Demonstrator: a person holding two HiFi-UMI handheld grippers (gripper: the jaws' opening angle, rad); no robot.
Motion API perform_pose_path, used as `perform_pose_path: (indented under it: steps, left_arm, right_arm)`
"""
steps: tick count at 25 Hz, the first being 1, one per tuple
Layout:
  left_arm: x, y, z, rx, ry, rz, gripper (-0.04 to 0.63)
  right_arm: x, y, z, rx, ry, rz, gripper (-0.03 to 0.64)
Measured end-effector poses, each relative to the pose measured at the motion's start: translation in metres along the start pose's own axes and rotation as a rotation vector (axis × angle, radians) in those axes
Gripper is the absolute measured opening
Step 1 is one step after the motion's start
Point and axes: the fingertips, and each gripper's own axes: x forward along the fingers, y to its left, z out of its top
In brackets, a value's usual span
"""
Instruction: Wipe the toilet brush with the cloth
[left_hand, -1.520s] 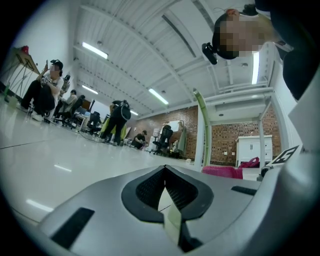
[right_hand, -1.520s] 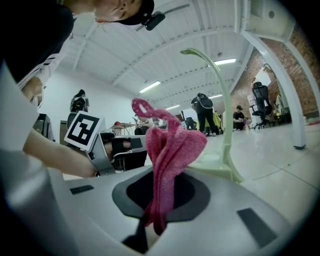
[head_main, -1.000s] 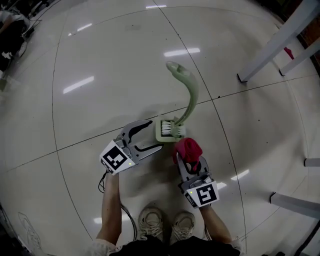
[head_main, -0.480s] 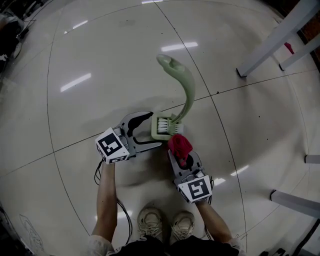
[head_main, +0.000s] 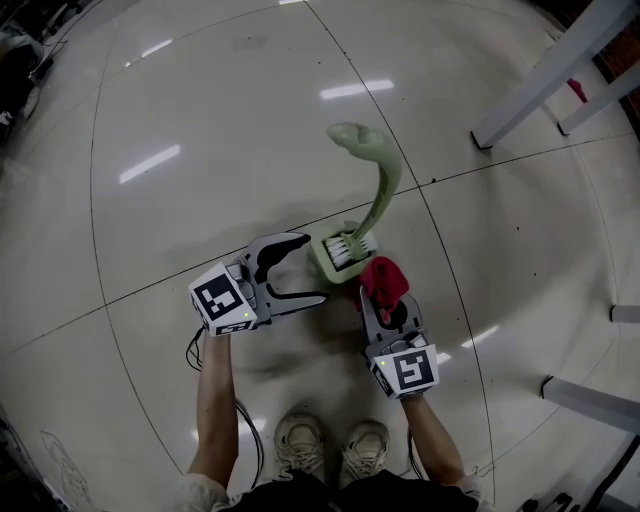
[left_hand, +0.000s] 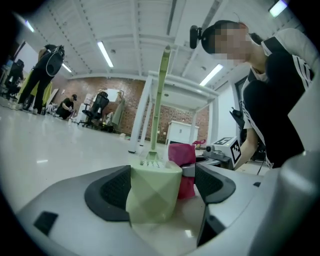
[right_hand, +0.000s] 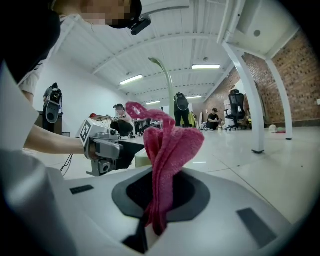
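Observation:
A pale green toilet brush stands on the floor in its faceted holder (head_main: 338, 260), and its curved handle (head_main: 378, 190) rises away from me. My left gripper (head_main: 309, 269) is open, and its jaws have just been opening. The holder (left_hand: 152, 192) stands between them, close to the left pad (left_hand: 111, 192) and clear of the right one. My right gripper (head_main: 386, 303) is shut on a bunched pink cloth (head_main: 383, 277), which hangs right beside the holder's right side. In the right gripper view the cloth (right_hand: 167, 150) sticks up from the closed jaws.
White table legs (head_main: 548, 78) slant across the upper right, and another leg (head_main: 590, 405) lies at the right edge. My shoes (head_main: 328, 445) are just behind the grippers. A cable (head_main: 197, 352) trails from the left gripper. People and office chairs sit far off.
The left jaws stand wider apart round the holder than a second ago. The right gripper has carried the cloth forward, closer to the holder's right side.

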Motion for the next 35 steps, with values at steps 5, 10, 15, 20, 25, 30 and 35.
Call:
perform_pose_path:
  steps: [5,10,15,20,25,30,35]
  left_arm:
    - [0.005,-0.011,-0.001,-0.009,-0.002,-0.024,0.39]
    - [0.014,-0.021,-0.002,-0.006,0.006,-0.051,0.39]
    - [0.02,-0.028,-0.002,-0.008,-0.004,-0.07,0.39]
    - [0.008,0.0,0.007,0.005,-0.052,0.071,0.39]
    - [0.023,0.002,-0.002,-0.004,-0.011,0.033,0.39]
    - [0.023,-0.014,0.0,-0.007,-0.025,0.014,0.39]
    - [0.017,-0.023,-0.004,-0.017,-0.026,0.024,0.39]
  right_arm:
    - [0.004,-0.025,0.003,-0.027,0.012,-0.037,0.031]
    - [0.017,-0.051,0.006,-0.065,0.018,-0.019,0.031]
    - [0.027,-0.067,0.013,-0.106,0.004,-0.003,0.031]
    - [0.023,-0.064,0.015,-0.101,-0.007,-0.023,0.031]
    - [0.029,-0.073,0.008,-0.091,0.026,-0.048,0.031]
    - [0.039,-0.072,0.013,-0.075,-0.016,0.019,0.031]
    - [0.052,-0.07,0.023,-0.112,-0.03,0.112,0.031]
